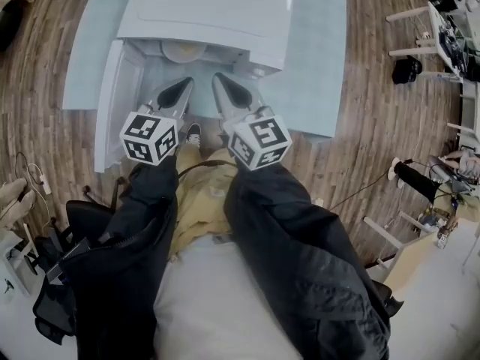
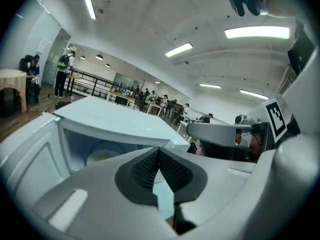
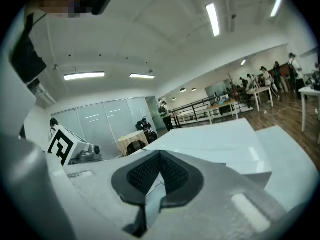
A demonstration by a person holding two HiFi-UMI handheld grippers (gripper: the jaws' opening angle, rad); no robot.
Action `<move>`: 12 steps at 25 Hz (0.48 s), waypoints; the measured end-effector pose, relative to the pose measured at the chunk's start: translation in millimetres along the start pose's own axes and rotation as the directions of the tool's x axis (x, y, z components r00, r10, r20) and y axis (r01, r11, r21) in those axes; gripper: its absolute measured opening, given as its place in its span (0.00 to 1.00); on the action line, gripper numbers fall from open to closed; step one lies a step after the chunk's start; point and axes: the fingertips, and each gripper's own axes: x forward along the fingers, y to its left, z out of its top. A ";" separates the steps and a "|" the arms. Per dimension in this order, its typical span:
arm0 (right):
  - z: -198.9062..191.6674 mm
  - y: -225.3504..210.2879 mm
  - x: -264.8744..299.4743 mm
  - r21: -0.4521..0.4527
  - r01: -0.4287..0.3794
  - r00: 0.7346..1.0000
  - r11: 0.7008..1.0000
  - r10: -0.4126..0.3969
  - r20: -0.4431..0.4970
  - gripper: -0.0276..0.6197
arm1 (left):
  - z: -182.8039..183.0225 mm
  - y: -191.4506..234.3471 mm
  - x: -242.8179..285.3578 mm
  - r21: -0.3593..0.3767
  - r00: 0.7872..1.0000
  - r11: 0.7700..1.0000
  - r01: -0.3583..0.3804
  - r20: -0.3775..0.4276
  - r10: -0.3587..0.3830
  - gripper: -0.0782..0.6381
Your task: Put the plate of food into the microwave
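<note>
Both left gripper (image 1: 185, 83) and right gripper (image 1: 220, 79) are closed, empty; plate (image 1: 182, 51) sits inside microwave (image 1: 217, 13), so swinging the left door (image 1: 109, 103) to seems next.

The microwave (image 1: 210, 13) has a smooth white casing with a soft gloss, and its open door (image 1: 111, 103) looks the same. The bench (image 1: 319, 66) beneath is a pale, smooth, lightly reflective sheet. The floor (image 1: 375, 126) is wood plank, grainy and matt. The left gripper (image 1: 182, 88) and right gripper (image 1: 223, 85) are matt grey plastic, their jaws lined with black ribbed, rubbery pads (image 2: 175, 171). The sleeves (image 1: 300, 231) are dark cloth with a faint sheen.
</note>
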 end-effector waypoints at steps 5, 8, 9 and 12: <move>40.8 2.1 -31.5 -0.139 0.015 0.996 0.990 -0.003 0.084 0.04 | 41.0 -25.4 -10.1 0.127 0.998 0.992 -0.024 0.068 0.015 0.10; 51.6 -3.1 -48.5 -0.167 0.036 0.993 0.985 -0.017 0.115 0.04 | 52.9 -40.9 -9.3 0.152 0.995 0.988 -0.022 0.103 0.006 0.10; 55.2 -5.9 -53.0 -0.171 0.046 0.992 0.984 -0.025 0.125 0.04 | 56.2 -46.4 -6.5 0.152 0.994 0.988 -0.015 0.112 -0.003 0.10; 67.0 -13.3 -62.6 -0.189 0.070 0.987 0.980 -0.041 0.154 0.04 | 67.2 -65.1 4.5 0.179 0.991 0.984 0.014 0.130 -0.038 0.10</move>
